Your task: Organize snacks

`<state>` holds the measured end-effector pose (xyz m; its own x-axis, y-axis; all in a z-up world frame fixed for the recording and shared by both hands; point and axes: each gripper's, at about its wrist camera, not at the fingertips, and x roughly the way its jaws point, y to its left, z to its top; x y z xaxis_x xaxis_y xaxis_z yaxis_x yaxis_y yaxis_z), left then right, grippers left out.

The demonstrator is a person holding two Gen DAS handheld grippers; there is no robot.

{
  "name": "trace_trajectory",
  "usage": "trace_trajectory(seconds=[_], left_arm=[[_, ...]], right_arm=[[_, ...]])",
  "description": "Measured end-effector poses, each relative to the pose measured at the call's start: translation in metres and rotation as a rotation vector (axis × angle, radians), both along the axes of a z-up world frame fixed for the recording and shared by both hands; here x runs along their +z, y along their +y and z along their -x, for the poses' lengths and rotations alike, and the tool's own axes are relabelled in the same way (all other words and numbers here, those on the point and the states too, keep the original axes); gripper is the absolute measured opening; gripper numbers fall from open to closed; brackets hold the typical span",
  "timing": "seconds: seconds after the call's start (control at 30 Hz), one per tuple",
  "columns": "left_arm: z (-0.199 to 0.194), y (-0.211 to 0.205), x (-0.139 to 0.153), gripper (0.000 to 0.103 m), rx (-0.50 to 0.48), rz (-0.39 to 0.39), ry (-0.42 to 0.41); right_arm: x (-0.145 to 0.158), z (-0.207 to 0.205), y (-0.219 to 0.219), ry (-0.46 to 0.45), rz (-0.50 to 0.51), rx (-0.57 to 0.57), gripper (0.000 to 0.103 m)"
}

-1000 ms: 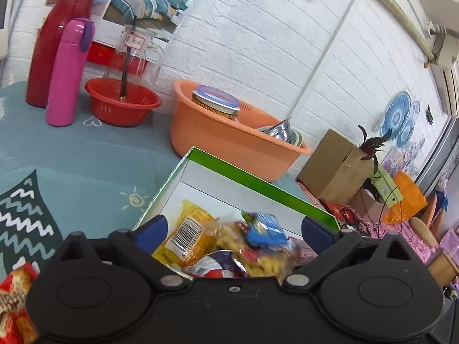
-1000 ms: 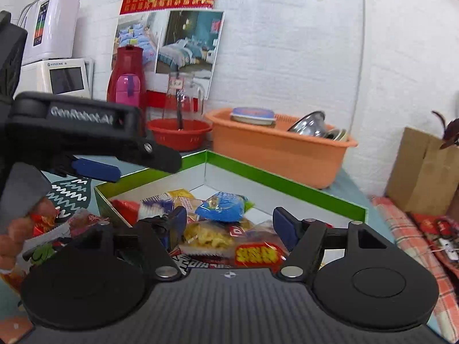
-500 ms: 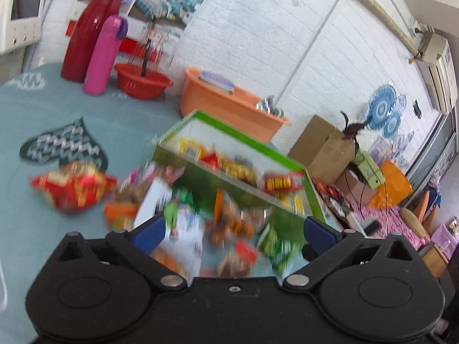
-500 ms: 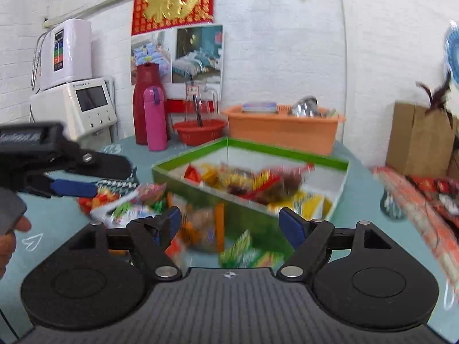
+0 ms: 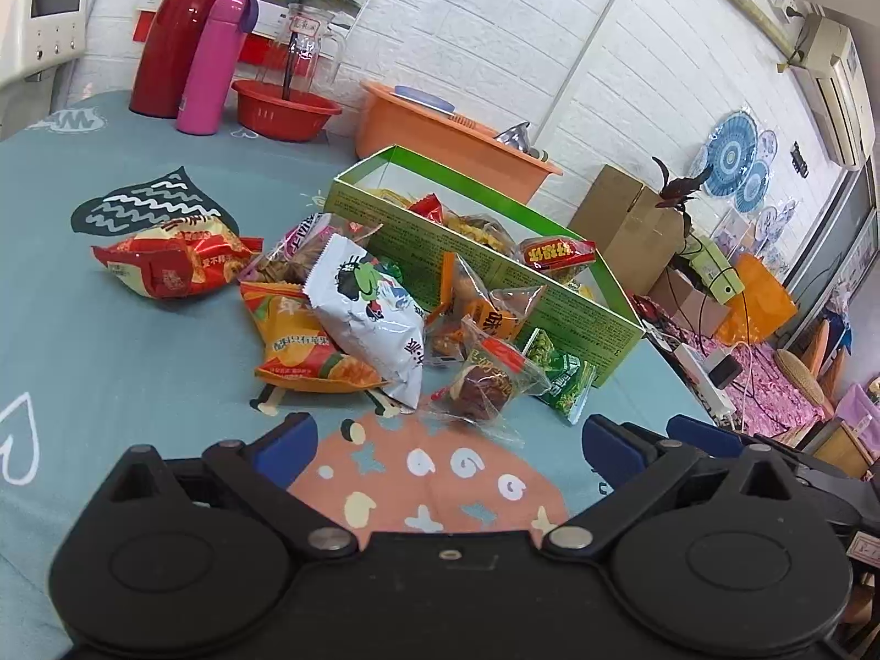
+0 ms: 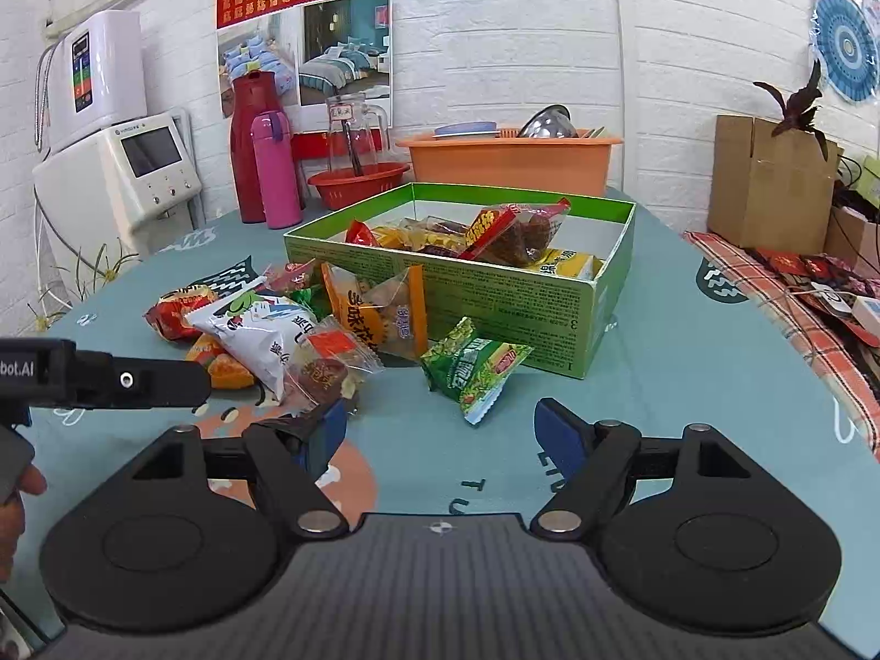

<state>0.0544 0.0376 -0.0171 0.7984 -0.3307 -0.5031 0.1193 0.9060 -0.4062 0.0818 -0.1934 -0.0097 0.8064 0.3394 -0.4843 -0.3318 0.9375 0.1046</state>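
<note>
Snacks piled frame centre on tabletop, beside green box; left tool & right tool both agape, empty.

White brick wall (posters), teal tablecloth

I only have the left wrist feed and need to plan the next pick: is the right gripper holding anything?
Observer: No, the right gripper is open and empty.
Operator: What lies straight ahead of it?
Observer: The green packet, lying outside the green box, near its front wall.
Operator: Any room left in the box?
Observer: Its right-hand end looks unfilled behind the yellow packet.
</note>
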Motion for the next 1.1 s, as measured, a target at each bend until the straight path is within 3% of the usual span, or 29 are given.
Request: trace_trajectory(seconds=[0.4,1.1], left_arm=[[0.007,0.012,-0.003,0.103,0.005,-0.003,-0.015],[0.007,0.019,-0.001,0.103,0.013,0.001,-0.010]], right_arm=[[0.004,-0.002,0.011,-0.024,0.024,-0.101,0.103],[0.000,-0.010,0.019,-0.005,0.036,-0.120,0.103]])
